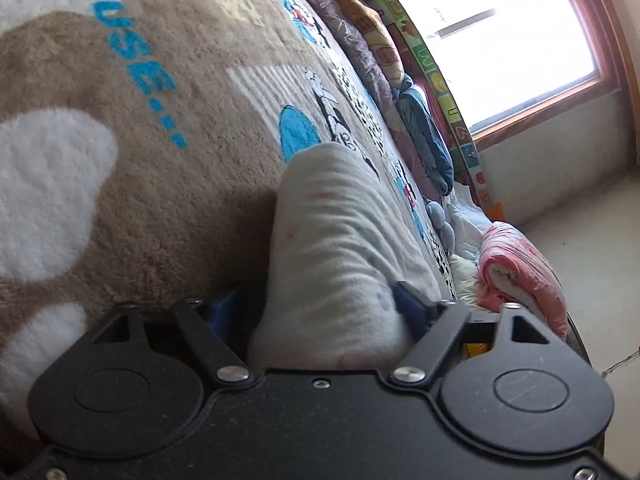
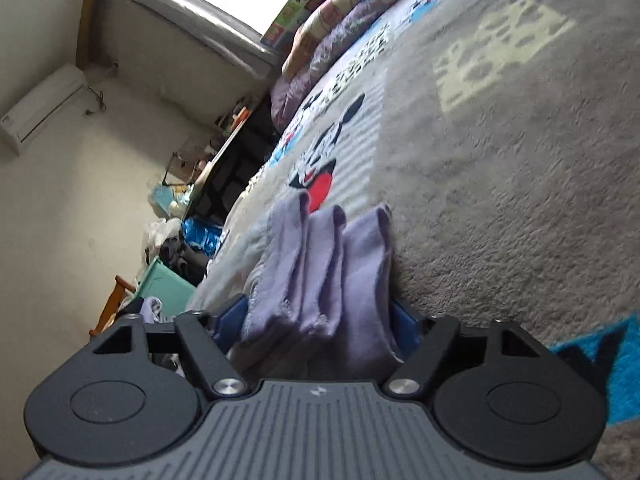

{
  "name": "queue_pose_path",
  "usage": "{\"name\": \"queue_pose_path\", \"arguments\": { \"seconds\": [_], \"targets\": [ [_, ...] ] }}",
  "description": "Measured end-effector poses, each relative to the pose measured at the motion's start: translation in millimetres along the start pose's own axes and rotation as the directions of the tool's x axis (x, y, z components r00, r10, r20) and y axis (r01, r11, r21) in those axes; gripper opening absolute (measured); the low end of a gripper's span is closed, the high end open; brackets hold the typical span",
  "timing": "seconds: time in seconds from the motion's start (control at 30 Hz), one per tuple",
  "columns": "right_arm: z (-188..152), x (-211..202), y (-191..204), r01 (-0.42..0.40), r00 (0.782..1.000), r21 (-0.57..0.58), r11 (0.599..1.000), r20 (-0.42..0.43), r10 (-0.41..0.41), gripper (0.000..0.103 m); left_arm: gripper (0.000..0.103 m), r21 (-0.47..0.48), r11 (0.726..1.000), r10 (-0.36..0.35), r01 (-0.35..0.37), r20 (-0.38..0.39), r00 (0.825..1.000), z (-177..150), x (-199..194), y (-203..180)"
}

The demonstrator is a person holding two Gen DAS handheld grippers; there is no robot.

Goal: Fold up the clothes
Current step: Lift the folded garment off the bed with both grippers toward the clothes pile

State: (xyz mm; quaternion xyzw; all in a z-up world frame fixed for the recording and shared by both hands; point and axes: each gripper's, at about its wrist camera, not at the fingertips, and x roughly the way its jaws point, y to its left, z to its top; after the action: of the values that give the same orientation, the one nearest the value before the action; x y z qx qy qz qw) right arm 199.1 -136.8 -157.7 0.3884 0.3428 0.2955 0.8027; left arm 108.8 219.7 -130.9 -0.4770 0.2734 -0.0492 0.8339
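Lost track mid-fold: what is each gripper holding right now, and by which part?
Left gripper clamps a bunched fold of the white garment. Right gripper clamps the lavender garment across several stacked folds. Which edge or hem cannot be told.

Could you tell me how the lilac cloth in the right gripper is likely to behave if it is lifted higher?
The lilac cloth bunches into soft folds between the right gripper fingers, so it probably droops limply. It looks thin, likely light. Frayed edges suggest grippy fabric, unlikely to slip.
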Motion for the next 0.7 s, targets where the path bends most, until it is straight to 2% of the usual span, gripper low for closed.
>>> {"name": "queue_pose_path", "arguments": {
  "seconds": [0.03, 0.1, 0.2, 0.33, 0.4, 0.5, 0.7],
  "targets": [
    [3.6, 5.5, -1.4, -0.022, 1.0, 0.029, 0.999, -0.014, 0.023, 0.054, 0.058, 0.004, 1.0, -0.011, 0.011, 0.012, 1.0, 0.3, -1.7, -2.9],
    [9.4, 12.5, 2.6, -0.036, 0.999, 0.043, 0.998, -0.021, 0.037, 0.051, 0.054, 0.013, 0.999, -0.034, 0.034, 0.035, 0.999, 0.8, -5.1, -8.6],
    [18.8, 18.3, 21.3, -0.08, 0.997, -0.007, 0.997, -0.003, 0.08, 0.047, 0.053, 0.017, 0.996, -0.091, 0.089, 0.099, 0.991, 10.7, -24.6, -16.7],
    [36.0, 36.1, 68.0, -0.182, 0.983, -0.062, 0.981, -0.005, 0.182, 0.047, 0.053, -0.007, 0.992, -0.123, 0.128, 0.234, 0.964, 33.9, -70.0, -28.6],
    [44.4, 52.0, 98.5, -0.235, 0.972, -0.085, 0.968, -0.026, 0.234, 0.047, 0.053, -0.016, 0.991, -0.118, 0.13, 0.318, 0.941, 48.7, -98.5, -37.4],
    [52.4, 88.1, 149.8, -0.32, 0.946, -0.096, 0.943, -0.08, 0.313, 0.047, 0.054, -0.017, 0.99, -0.115, 0.137, 0.44, 0.89, 72.0, -145.2, -45.5],
    [40.3, 166.9, 252.7, -0.477, 0.865, -0.09, 0.874, -0.222, 0.449, 0.047, 0.054, -0.039, 0.989, -0.091, 0.141, 0.588, 0.803, 134.1, -233.1, -21.8]
  ]
}}
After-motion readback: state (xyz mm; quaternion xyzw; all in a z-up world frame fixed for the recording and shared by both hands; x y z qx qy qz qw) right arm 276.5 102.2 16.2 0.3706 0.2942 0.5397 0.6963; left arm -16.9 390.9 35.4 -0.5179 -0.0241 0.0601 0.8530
